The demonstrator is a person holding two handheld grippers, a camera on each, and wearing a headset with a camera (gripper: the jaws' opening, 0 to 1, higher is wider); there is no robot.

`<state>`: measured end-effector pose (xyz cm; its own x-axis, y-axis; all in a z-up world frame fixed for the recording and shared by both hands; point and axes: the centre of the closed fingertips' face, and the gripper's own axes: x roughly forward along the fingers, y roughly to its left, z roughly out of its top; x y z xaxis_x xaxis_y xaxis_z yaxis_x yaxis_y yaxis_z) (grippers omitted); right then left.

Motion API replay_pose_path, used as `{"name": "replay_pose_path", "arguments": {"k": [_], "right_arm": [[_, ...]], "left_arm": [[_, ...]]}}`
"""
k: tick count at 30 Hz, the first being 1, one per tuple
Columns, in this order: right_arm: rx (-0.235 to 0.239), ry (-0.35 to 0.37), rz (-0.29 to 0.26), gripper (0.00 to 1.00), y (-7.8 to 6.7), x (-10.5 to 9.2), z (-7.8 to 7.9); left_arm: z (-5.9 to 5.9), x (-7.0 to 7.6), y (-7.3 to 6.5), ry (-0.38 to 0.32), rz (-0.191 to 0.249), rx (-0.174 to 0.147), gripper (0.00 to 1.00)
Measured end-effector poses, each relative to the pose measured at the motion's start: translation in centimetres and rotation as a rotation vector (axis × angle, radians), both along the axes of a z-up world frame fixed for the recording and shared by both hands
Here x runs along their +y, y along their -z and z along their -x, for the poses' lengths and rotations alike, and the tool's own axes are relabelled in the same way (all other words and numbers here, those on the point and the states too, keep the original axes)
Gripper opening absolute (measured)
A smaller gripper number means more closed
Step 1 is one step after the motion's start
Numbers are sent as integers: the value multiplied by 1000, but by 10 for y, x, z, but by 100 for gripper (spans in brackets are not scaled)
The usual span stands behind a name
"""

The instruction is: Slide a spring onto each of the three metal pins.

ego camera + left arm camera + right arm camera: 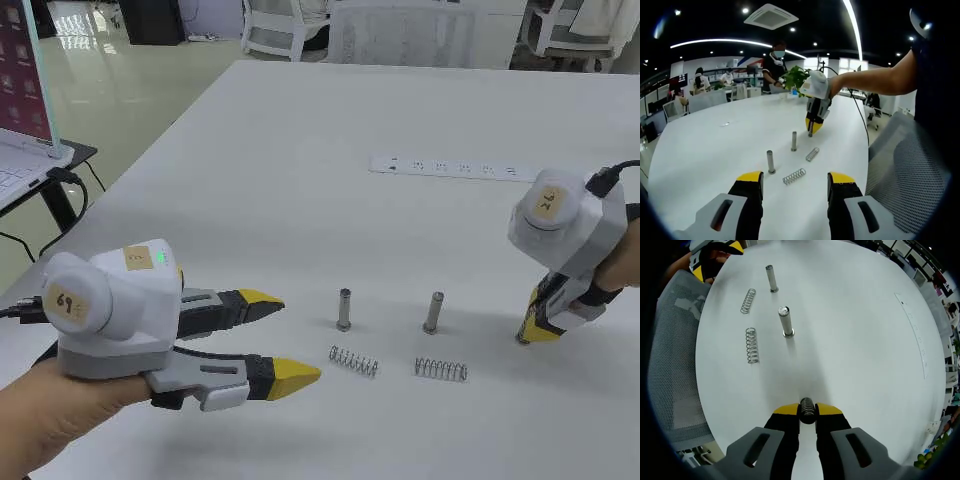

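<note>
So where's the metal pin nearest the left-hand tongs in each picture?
Head view: pin, left of centre, the left one of the two standing.
Left gripper view: pin, lower centre-left, the nearer one.
Right gripper view: pin, near the top, left of centre, the farther one.
Shared landmark: the spring lying beside its base.

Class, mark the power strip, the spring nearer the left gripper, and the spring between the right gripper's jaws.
power strip (pixel 455 167), head view, middle of top face
nearer spring (pixel 354 361), head view, middle coils
gripped spring (pixel 808 410), right gripper view, end coil
</note>
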<state>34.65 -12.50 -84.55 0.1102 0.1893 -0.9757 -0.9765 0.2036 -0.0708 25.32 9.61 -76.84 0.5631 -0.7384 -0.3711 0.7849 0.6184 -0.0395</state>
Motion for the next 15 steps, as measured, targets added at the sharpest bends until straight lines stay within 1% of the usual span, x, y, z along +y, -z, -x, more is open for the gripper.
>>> {"name": "replay_pose_path", "arguments": {"k": [5,11,15], "right_arm": [[1,4,-3,9,3,-1,0],[0,5,-7,12,5,-2,-1],[-7,12,-13,17,4,-4,-2]], "left_arm": [[0,0,0,1,1,-1,46],[0,0,0,0,3,-1,46],[0,-1,0,3,2,-1,46]]}}
